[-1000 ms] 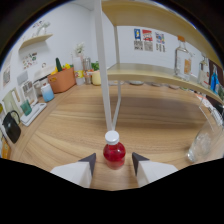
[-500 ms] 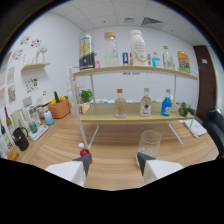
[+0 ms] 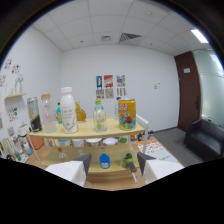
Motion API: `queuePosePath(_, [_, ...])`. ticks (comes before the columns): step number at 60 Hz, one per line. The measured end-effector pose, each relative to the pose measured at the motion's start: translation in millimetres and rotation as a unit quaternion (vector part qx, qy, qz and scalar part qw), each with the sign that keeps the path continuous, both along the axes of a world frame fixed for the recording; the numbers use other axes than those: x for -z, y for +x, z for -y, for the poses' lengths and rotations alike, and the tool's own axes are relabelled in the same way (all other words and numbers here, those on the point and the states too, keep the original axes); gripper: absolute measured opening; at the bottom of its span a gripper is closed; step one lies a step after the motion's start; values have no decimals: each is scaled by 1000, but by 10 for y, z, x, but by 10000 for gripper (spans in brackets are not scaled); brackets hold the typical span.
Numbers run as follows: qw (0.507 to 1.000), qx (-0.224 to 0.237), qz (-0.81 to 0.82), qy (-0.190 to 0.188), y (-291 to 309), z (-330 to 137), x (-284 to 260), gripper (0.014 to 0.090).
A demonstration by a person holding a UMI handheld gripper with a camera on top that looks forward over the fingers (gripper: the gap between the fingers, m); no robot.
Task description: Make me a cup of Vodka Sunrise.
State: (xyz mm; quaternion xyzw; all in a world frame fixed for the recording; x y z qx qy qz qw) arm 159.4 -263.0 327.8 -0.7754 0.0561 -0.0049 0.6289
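1. The hand-held gripper (image 3: 114, 162) rides open and empty, facing the shelf (image 3: 85, 134).
2. Drink bottles (image 3: 100, 116) line its top, well beyond the fingers.
3. Likely rigid, slippery, weighty; grip mid-body.

White painted walls (image 3: 150, 75) are enclosing the room; a tiled drop ceiling (image 3: 115, 20) is carrying a slatted air vent (image 3: 127, 36) and a bright rectangular light panel (image 3: 200, 36). Three small coloured posters (image 3: 108, 86) are hanging on the far wall. A dark brown door (image 3: 184, 87) is standing to one side, a black sofa (image 3: 205, 140) sitting near it. A light wooden two-tier shelf unit (image 3: 87, 134) is occupying the middle.
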Motion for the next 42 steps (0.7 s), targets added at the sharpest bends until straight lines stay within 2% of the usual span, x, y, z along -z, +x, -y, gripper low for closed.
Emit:
queuePosePath(11, [999,-9,-10,44,399,-751,-543,854])
queuePosePath(22, [999,-26,-17,32,534,-1368,-567,844])
queuePosePath(28, [999,-26,-9,20,569,-1552,-479,722])
queuePosePath(32, [999,-31,2,24,573,-1601,-490,554])
queuePosePath(33, [999,-33,5,27,556,-1612,-497,537])
queuePosePath(42, [999,-26,29,25,594,-1533,-518,521])
